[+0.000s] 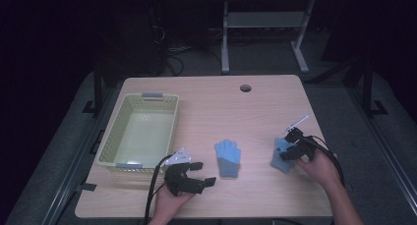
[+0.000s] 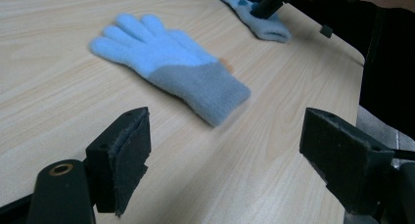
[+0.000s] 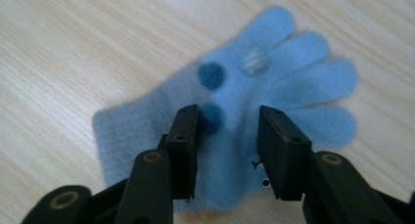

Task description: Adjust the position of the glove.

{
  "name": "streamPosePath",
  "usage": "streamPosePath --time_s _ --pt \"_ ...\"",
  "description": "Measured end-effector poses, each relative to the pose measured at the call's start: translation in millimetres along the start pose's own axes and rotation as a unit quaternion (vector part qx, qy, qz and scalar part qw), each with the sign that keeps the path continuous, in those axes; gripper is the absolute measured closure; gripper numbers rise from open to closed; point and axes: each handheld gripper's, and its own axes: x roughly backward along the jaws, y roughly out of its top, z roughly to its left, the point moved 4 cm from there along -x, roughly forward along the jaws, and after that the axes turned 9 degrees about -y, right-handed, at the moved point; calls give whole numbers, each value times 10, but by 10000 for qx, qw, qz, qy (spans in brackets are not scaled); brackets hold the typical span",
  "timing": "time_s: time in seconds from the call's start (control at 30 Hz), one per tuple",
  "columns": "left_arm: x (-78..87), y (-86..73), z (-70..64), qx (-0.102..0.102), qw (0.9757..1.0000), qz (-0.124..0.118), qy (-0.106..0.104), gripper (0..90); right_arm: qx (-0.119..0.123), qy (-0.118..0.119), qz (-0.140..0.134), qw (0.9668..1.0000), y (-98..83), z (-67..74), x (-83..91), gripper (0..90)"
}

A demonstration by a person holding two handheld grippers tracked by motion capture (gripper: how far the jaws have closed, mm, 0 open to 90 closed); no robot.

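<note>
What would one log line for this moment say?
right gripper: jaws down on right glove, grip unclear | left gripper: open, idle | other glove: flat mid-table

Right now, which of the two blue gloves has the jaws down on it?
The glove near the table's right edge; the right gripper straddles its palm. The middle glove lies untouched.
</note>
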Motion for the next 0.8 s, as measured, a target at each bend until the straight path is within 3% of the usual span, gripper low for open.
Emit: streamPosePath --time_s 0.23,0.47,0.63,0.8 --pt "1 0 9 -14 10000 5 8 189 -34 71 14 10000 8 -9 3 664" --pt "2 4 3 -12 10000 -8 8 189 -107 172 32 9998 -2 -30 15 779" --pt "-1 -4 11 3 10000 1 14 190 -146 185 20 9997 -14 -35 35 794" --pt "14 5 6 -31 10000 -13 40 191 -34 174 -109 9998 -10 -1 87 796"
